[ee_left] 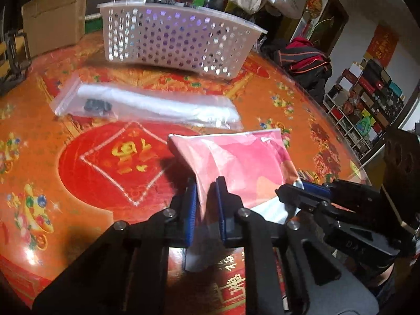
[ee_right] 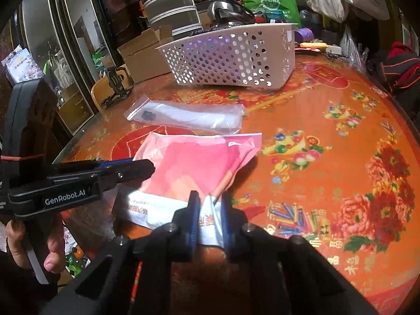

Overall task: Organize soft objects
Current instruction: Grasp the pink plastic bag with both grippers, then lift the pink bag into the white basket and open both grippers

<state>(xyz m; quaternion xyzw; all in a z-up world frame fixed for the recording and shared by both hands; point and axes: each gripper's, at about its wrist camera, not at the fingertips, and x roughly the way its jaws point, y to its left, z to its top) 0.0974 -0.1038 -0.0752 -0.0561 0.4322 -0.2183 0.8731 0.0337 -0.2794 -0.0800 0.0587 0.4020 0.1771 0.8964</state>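
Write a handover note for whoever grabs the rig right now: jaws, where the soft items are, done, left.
Left gripper: jaws shut on the near left edge of the pink packet.
Right gripper: jaws shut on the same packet's near right corner.
The packet's near edge is pinched up; whether its far end is off the round table cannot be told.
Clear zip bag with rolled white contents lies flat behind the packet, untouched.
White perforated basket stands at the far side of the table; its inside cannot be seen.
Done: two-handed grip on the packet.
Left: probably carry the packet to the basket, then the zip bag.
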